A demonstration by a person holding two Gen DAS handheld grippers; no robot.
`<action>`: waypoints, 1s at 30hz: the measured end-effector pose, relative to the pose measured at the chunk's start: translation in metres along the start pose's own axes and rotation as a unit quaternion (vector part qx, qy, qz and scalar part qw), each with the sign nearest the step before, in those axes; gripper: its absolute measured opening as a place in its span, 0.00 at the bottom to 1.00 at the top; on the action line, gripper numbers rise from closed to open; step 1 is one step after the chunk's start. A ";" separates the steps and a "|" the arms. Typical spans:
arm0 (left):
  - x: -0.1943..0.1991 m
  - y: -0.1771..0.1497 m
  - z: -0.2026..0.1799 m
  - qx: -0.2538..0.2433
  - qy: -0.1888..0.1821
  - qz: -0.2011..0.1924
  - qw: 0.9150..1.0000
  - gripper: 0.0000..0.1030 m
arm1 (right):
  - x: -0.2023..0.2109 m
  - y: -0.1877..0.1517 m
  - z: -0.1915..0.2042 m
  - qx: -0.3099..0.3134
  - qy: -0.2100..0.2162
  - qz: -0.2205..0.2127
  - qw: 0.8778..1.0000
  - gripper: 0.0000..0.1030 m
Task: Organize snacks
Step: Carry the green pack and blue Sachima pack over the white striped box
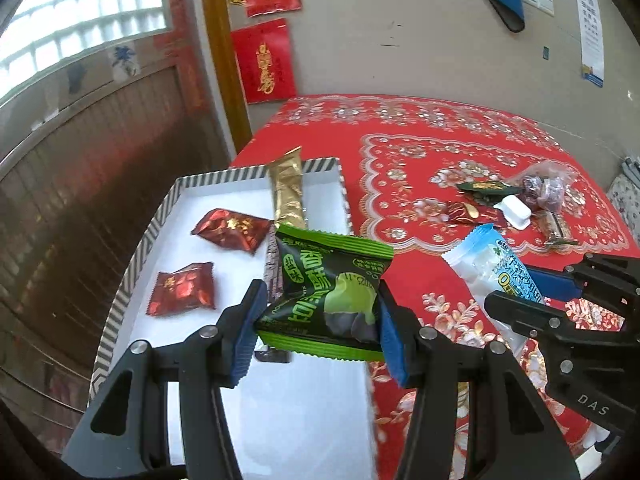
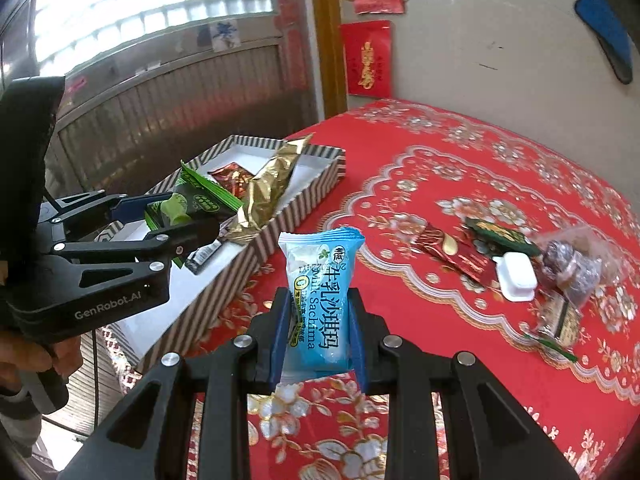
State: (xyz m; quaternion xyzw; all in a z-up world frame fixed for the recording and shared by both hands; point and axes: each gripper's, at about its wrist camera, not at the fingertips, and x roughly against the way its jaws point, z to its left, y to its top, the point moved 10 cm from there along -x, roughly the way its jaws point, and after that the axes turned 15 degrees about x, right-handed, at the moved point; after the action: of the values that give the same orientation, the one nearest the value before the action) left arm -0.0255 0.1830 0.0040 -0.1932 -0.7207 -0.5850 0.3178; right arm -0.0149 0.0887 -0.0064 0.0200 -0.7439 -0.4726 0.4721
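Green snack packet (image 1: 326,298) is gripped by left gripper (image 1: 320,320) jaws above striped tray (image 1: 120,312); blue sachima packet (image 2: 320,300) is clamped in right gripper (image 2: 319,336) over red table (image 2: 500,380).

Likely a home: floral red tablecloth (image 1: 460,168), red wall decorations (image 1: 264,60), wooden door (image 1: 100,160).

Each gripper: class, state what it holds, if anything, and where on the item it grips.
Left gripper clamps the green snack packet across its side edges. Right gripper pinches the blue sachima packet by its lower sides.
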 end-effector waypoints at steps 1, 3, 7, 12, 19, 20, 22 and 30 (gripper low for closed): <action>0.000 0.000 0.004 0.003 0.001 0.000 1.000 0.53 | -0.001 0.001 0.002 0.002 0.002 0.000 1.000 0.26; 0.001 -0.001 0.009 0.007 0.004 -0.001 1.000 0.53 | -0.003 0.004 0.007 0.007 0.004 0.000 1.000 0.26; 0.001 -0.003 0.022 0.013 0.009 0.000 1.000 0.53 | -0.006 0.010 0.018 0.016 0.011 0.000 1.000 0.26; 0.000 -0.005 0.037 0.024 0.016 0.002 1.000 0.53 | -0.013 0.019 0.033 0.031 0.021 0.002 0.999 0.26; -0.001 -0.008 0.065 0.038 0.031 0.004 0.999 0.53 | -0.024 0.032 0.057 0.052 0.038 0.004 0.998 0.26; -0.002 -0.009 0.069 0.039 0.033 0.004 0.999 0.53 | -0.026 0.035 0.061 0.057 0.040 0.005 0.998 0.26; -0.002 -0.011 0.077 0.043 0.039 0.006 0.998 0.53 | -0.029 0.040 0.069 0.064 0.044 0.006 0.997 0.26; -0.007 -0.020 0.115 0.059 0.063 0.016 0.996 0.53 | -0.049 0.053 0.099 0.088 0.070 0.016 0.994 0.26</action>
State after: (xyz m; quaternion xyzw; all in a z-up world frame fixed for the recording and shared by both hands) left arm -0.0598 0.2896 -0.0278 -0.1482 -0.7295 -0.5474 0.3825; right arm -0.0376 0.2091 -0.0119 0.0830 -0.7480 -0.3952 0.5266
